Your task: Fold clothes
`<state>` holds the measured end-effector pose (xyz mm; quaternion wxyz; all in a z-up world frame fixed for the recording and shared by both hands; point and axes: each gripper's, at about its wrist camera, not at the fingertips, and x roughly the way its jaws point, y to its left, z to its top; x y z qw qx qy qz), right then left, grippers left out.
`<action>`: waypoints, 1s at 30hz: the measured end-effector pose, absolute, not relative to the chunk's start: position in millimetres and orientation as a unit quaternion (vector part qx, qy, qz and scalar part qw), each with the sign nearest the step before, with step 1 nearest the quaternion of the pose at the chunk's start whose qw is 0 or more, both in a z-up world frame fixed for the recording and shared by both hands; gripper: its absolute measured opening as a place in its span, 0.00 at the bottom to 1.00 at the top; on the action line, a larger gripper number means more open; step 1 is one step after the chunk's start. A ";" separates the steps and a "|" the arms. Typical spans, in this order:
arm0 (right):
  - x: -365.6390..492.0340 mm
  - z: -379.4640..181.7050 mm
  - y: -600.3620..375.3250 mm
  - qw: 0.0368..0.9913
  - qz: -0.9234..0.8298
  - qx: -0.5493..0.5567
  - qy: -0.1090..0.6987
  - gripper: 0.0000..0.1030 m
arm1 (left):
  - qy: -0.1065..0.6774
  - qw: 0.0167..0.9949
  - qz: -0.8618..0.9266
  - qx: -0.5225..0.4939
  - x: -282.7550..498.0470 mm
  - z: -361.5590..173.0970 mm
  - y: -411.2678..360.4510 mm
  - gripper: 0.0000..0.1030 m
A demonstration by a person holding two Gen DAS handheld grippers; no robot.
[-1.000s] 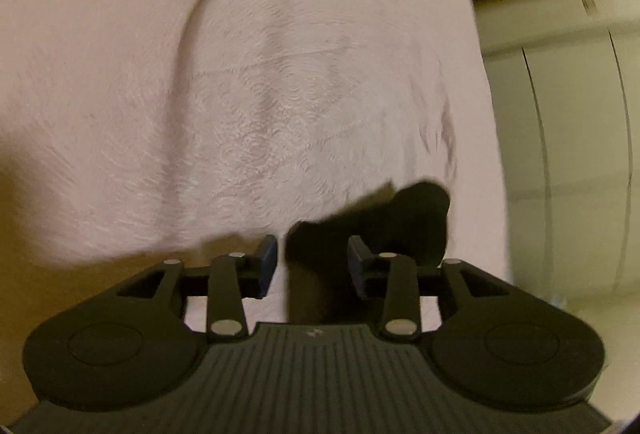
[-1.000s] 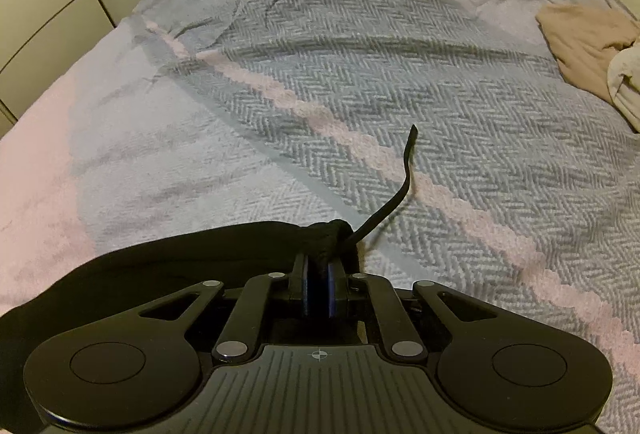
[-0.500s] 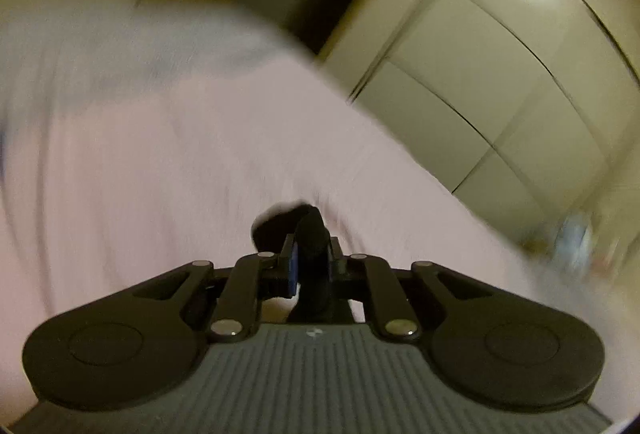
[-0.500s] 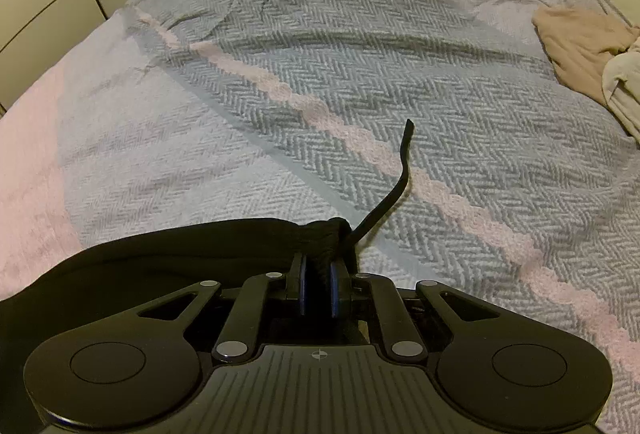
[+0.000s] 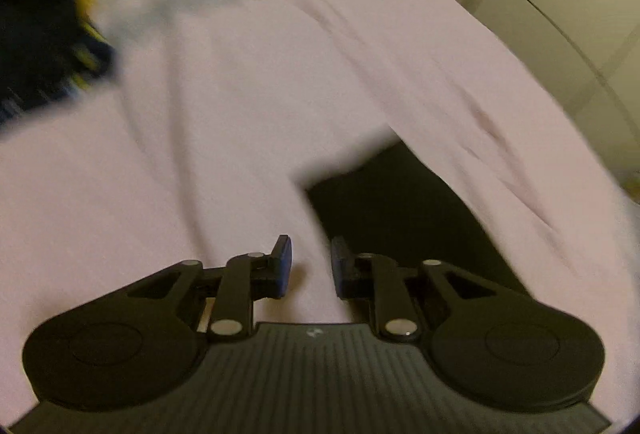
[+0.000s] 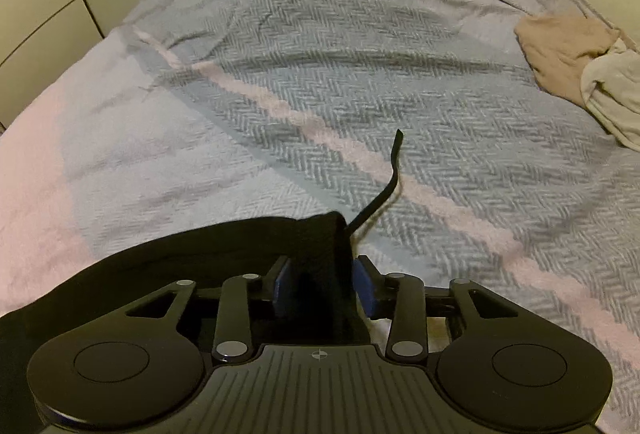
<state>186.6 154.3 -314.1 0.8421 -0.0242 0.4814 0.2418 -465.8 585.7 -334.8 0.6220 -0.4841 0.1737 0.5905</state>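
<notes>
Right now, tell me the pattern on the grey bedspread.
Herringbone weave on the grey bedspread, clearest in the right wrist view.

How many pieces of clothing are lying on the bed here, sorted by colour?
Black garment: 1
Tan garment: 1
Cream garment: 1
Total: 3, all on the bedspread. Whether the tan and cream are separate pieces is hard to tell.

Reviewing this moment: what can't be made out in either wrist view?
- Dark blurred shape, left wrist view: smeared by motion, cut by the edge; unidentifiable.
- Black garment, right wrist view: most of it hidden behind the right gripper; type unclear.
- Beige and cream crumpled clothes: cut off at the right edge.
</notes>
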 end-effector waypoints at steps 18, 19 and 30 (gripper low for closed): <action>148.8 -293.6 92.9 0.850 0.194 0.015 0.489 0.38 | 0.176 0.735 0.587 -0.290 -424.1 -312.0 660.3 0.12; 147.5 -292.0 89.1 0.852 0.188 0.020 0.488 0.38 | 0.209 0.728 0.588 -0.283 -420.8 -319.4 665.7 0.14; 134.5 -291.7 41.2 0.846 0.174 0.035 0.503 0.38 | 0.281 0.666 0.621 -0.304 -453.2 -322.7 627.5 0.31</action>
